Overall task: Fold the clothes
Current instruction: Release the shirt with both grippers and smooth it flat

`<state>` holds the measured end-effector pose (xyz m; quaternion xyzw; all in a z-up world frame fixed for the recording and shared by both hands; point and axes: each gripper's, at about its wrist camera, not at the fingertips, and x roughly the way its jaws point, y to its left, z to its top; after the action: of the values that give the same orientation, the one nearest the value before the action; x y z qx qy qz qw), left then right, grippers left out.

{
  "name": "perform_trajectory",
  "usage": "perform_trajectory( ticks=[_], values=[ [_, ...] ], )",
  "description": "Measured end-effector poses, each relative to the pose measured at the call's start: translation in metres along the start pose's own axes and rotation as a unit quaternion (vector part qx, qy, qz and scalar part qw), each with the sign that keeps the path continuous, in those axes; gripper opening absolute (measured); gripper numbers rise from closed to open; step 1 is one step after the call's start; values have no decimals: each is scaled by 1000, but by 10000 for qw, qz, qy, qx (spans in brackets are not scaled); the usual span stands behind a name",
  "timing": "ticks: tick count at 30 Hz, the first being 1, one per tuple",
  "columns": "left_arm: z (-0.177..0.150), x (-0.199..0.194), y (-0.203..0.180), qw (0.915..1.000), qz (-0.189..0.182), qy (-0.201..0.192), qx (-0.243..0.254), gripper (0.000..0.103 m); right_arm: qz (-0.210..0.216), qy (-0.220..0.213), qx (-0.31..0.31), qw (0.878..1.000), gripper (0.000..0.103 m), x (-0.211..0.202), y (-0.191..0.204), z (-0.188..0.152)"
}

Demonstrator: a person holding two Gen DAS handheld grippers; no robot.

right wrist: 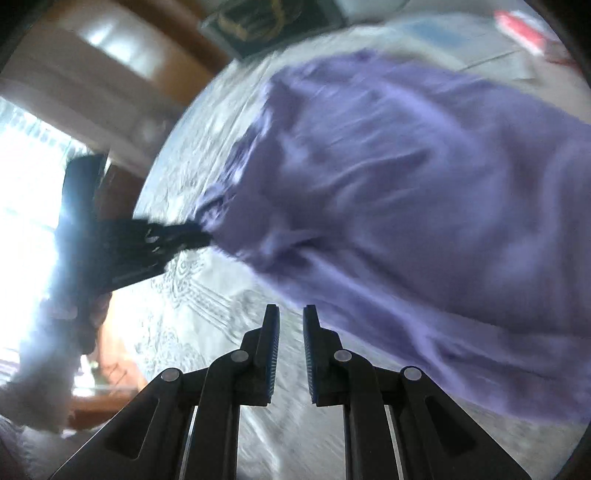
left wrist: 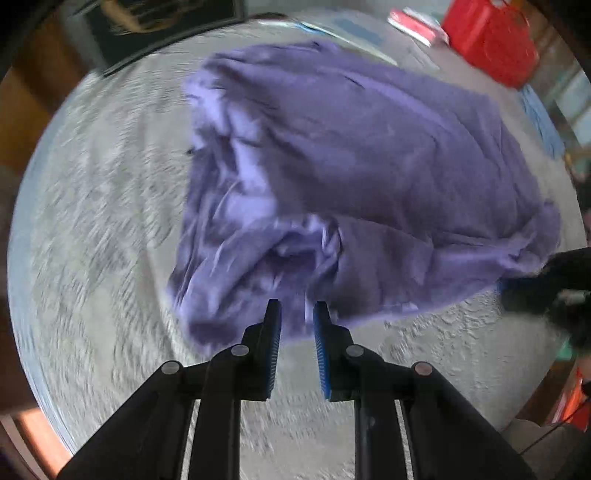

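Observation:
A purple garment point(left wrist: 351, 177) lies crumpled on a round table with a grey patterned cloth point(left wrist: 103, 221). My left gripper point(left wrist: 297, 314) is open and empty, its fingertips just over the garment's near edge. In the right wrist view the garment point(right wrist: 424, 206) fills the right side. My right gripper point(right wrist: 290, 317) is open and empty above the cloth point(right wrist: 192, 302), just left of the garment's edge. The left gripper point(right wrist: 184, 236) shows there at the garment's left corner; whether it touches is blurred. The right gripper's body point(left wrist: 554, 280) shows at the left wrist view's right edge.
A red container point(left wrist: 491, 40) and a red-and-white flat object point(left wrist: 417, 26) stand at the table's far right. A dark framed object point(left wrist: 159, 26) lies at the far left edge. Wooden furniture point(right wrist: 122, 48) and a bright window point(right wrist: 26, 192) lie beyond the table.

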<state>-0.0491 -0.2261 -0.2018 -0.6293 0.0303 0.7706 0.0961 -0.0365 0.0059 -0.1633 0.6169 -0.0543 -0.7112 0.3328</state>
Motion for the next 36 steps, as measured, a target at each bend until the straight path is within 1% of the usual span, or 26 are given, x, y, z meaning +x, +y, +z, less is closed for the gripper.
perform_trajectory(
  ticks=[2,5,7,8,9,10,11,12,14,15,16,17,18,19,21,24,25,26,27,28,29,31,33,34,35,36],
  values=[
    [18,5,9,9999,-155,-42,-51,18,31,225,-7,9997,14,26,9,11],
    [40,3,27,9988,-235,-313,-295,18,244,319,104,9991,14,50,15,33],
    [52,-4,41,9968,-226,-551,-535,20,296,71,279,9991,14,53,11,51],
    [57,-8,48,9956,-179,-659,-647,26,227,-234,462,9984,14,47,3,61],
    [59,-14,55,9939,-135,-784,-764,47,152,-534,651,9963,14,41,-5,70],
    [60,-17,59,9929,-119,-849,-824,74,55,-806,868,9929,15,31,-16,76],
    [60,-21,62,9924,-126,-884,-852,83,-38,-1031,1036,9893,17,22,-25,81],
    [58,-24,63,9921,-163,-916,-841,85,-113,-1056,991,9894,17,16,-27,82],
    [51,-29,59,9931,-164,-912,-716,85,-262,-1076,860,9901,20,6,-29,83],
    [45,-31,55,9940,-10,-897,-621,85,-330,-942,602,9932,22,6,-22,80],
    [38,-32,52,9946,175,-879,-516,85,-398,-808,343,9953,28,6,-14,77],
    [34,-34,54,9949,315,-849,-434,85,-456,-680,95,9966,38,6,-7,73],
    [29,-32,56,9954,414,-788,-368,77,-470,-577,-103,9972,42,6,0,68],
    [26,-31,61,9961,380,-703,-372,66,-483,-474,-302,9972,45,7,6,63],
    [19,-27,71,9974,243,-552,-392,59,-469,-326,-542,9969,45,13,18,55],
    [13,-21,64,9984,193,-490,-214,59,-454,-141,-748,9961,48,28,32,47],
    [13,-17,60,9988,131,-460,-118,45,-475,-68,-819,9955,48,32,36,45],
    [14,-13,56,9991,88,-416,-9,31,-501,10,-894,9947,44,38,40,44],
    [17,-7,55,9994,88,-345,43,10,-532,89,-960,9939,34,46,43,47],
    [21,-4,58,9994,66,-324,-52,8,-489,80,-915,9946,3,51,42,52],
    [25,-1,62,9993,35,-317,-183,8,-418,30,-810,9958,3,54,39,58],
    [31,-3,82,9964,194,-452,-691,8,-31,-428,-73,9991,3,44,17,74],
    [35,-9,102,9907,336,-610,-1173,8,206,-884,773,9929,6,34,-13,86],
    [34,-15,110,9879,336,-673,-1356,8,227,-1095,1231,9861,11,28,-30,90],
    [34,-21,117,9869,295,-670,-1438,8,62,-1216,1632,9790,21,23,-48,92],
    [34,-27,119,9871,255,-684,-1422,8,-48,-1245,1764,9764,25,19,-56,91]
  ],
)
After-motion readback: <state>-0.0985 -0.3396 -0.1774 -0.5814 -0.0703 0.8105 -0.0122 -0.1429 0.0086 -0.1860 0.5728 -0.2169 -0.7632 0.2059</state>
